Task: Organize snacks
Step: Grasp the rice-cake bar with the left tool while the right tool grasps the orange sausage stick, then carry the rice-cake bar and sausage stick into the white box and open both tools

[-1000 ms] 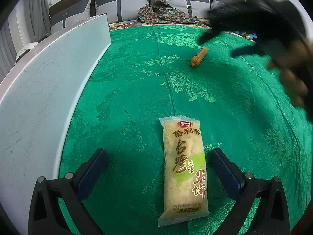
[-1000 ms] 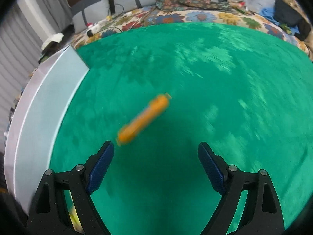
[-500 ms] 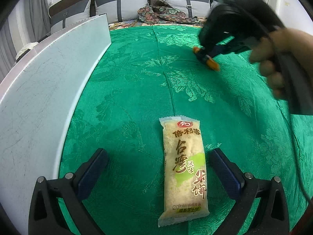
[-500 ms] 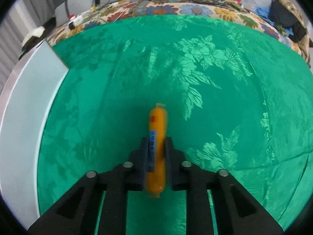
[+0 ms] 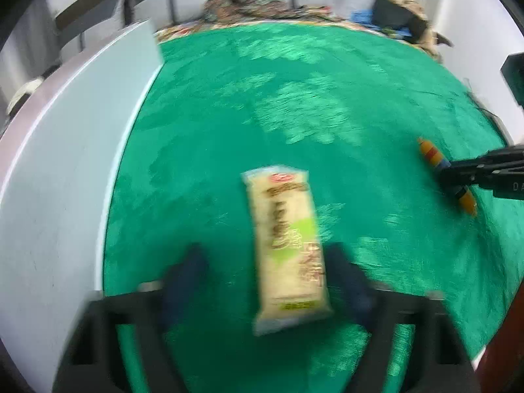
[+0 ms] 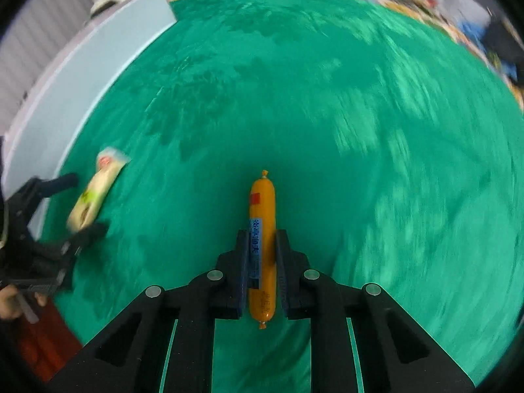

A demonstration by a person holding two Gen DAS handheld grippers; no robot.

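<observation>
A green brocade cloth (image 6: 327, 114) with a woven leaf pattern covers the whole work surface, and a pale blue-white board (image 5: 65, 163) runs along its left edge, standing beside the cloth as a long flat panel. Beyond the far edge lie a floral bedspread and heaped clothing, too blurred to tell apart. The rice cracker packet (image 5: 288, 245), a long pale yellow wrapper with a red logo at its far end and a green patch at mid-length, has its long axis pointing nearly straight away from the left wrist camera, the top leaning slightly left; in the right wrist view it (image 6: 95, 193) appears at the far left, slanting up and to the right. The left gripper (image 5: 265, 281) has its jaws closing, with the packet's near half between them; the picture is smeared, the right finger looks to be at the wrapper's edge while the left finger stands apart from it, so a firm grip cannot be confirmed. The right gripper (image 6: 262, 255) is clenched on the orange sausage stick (image 6: 262, 245), the pads pressing its lower half from both sides. The sausage's long axis runs in line with the fingers, its knotted tip pointing away from the camera, the blue label strip facing up. In the left wrist view the sausage (image 5: 435, 157) lies at the right, slanting down to the right.
</observation>
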